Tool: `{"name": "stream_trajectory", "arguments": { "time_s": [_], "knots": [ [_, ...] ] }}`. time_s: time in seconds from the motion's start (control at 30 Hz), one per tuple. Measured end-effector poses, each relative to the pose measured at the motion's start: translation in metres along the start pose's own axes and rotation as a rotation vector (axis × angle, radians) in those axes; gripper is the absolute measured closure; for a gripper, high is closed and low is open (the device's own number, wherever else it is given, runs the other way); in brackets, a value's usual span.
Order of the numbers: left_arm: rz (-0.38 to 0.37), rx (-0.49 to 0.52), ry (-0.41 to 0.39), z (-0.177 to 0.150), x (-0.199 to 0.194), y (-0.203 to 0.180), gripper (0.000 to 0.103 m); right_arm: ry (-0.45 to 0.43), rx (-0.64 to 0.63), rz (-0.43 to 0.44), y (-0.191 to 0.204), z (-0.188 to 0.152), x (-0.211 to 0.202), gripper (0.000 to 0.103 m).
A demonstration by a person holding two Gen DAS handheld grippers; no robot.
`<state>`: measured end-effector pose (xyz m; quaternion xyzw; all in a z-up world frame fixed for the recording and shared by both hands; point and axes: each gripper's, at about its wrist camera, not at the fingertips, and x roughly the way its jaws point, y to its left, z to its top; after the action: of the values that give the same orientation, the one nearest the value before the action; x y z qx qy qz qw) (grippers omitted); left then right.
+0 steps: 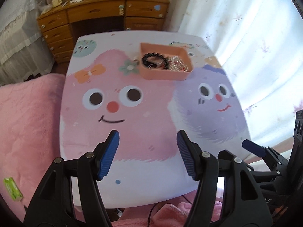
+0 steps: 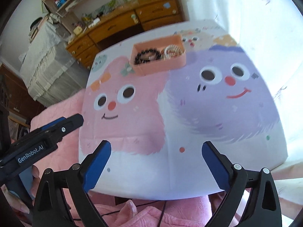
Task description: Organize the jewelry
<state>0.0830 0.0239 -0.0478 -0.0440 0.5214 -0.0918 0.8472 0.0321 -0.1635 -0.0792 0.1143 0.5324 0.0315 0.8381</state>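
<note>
A peach tray [image 1: 162, 74] [image 2: 161, 67] sits at the far side of the cartoon-printed table [image 1: 144, 170] [image 2: 170, 170]. It holds a black bead bracelet [image 1: 154, 60] [image 2: 146, 55] and a silvery-red bracelet [image 1: 177, 64] [image 2: 173, 52]. My left gripper [image 1: 147, 147] is open and empty above the table's near edge, far from the tray. My right gripper [image 2: 156, 157] is open and empty over the near edge too. The right gripper shows at the right of the left wrist view [image 1: 253, 147]; the left gripper shows at the left of the right wrist view [image 2: 62, 123].
A pink blanket [image 1: 28, 123] [image 2: 132, 213] lies left of and below the table. A green packet [image 1: 12, 188] lies on it. A wooden desk with drawers [image 1: 98, 17] [image 2: 121, 24] stands behind. White curtains [image 1: 246, 28] hang on the right. A black cable [image 2: 162, 208] runs under the table's edge.
</note>
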Motion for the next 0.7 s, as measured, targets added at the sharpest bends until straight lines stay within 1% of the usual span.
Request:
{"name": "stream_trajectory", "arguments": {
  "time_s": [0.07, 0.13, 0.17, 0.2, 0.27, 0.33, 0.4, 0.53, 0.6, 0.7],
  "knots": [
    [0.000, 0.016, -0.029, 0.005, -0.012, -0.015, 0.043, -0.032, 0.011, -0.003, -0.008, 0.010, -0.019, 0.004],
    [0.008, 0.026, -0.041, 0.008, -0.019, -0.028, 0.042, -0.033, 0.026, 0.022, -0.018, 0.021, -0.032, 0.004],
    [0.014, 0.030, -0.046, 0.009, -0.024, -0.035, 0.040, -0.030, 0.026, 0.034, -0.020, 0.024, -0.040, 0.004],
    [0.022, 0.028, -0.049, 0.010, -0.027, -0.039, 0.035, -0.031, 0.018, 0.037, -0.021, 0.027, -0.047, 0.004],
    [0.029, 0.013, -0.074, 0.010, -0.035, -0.047, 0.030, -0.042, -0.011, 0.022, -0.024, 0.030, -0.058, 0.004],
    [0.037, -0.013, -0.094, 0.008, -0.040, -0.052, 0.030, -0.054, -0.033, 0.014, -0.029, 0.035, -0.068, 0.004],
    [0.058, -0.041, -0.095, 0.006, -0.042, -0.055, 0.030, -0.070, -0.041, 0.015, -0.033, 0.037, -0.078, 0.004],
    [0.108, -0.082, -0.104, -0.005, -0.045, -0.058, 0.029, -0.091, -0.071, 0.012, -0.041, 0.042, -0.091, 0.003],
    [0.130, -0.100, -0.114, -0.008, -0.048, -0.060, 0.024, -0.090, -0.091, 0.022, -0.043, 0.043, -0.093, 0.002],
    [0.157, -0.103, -0.128, -0.013, -0.051, -0.064, 0.022, -0.080, -0.118, 0.029, -0.042, 0.045, -0.091, 0.002]
  ]
}}
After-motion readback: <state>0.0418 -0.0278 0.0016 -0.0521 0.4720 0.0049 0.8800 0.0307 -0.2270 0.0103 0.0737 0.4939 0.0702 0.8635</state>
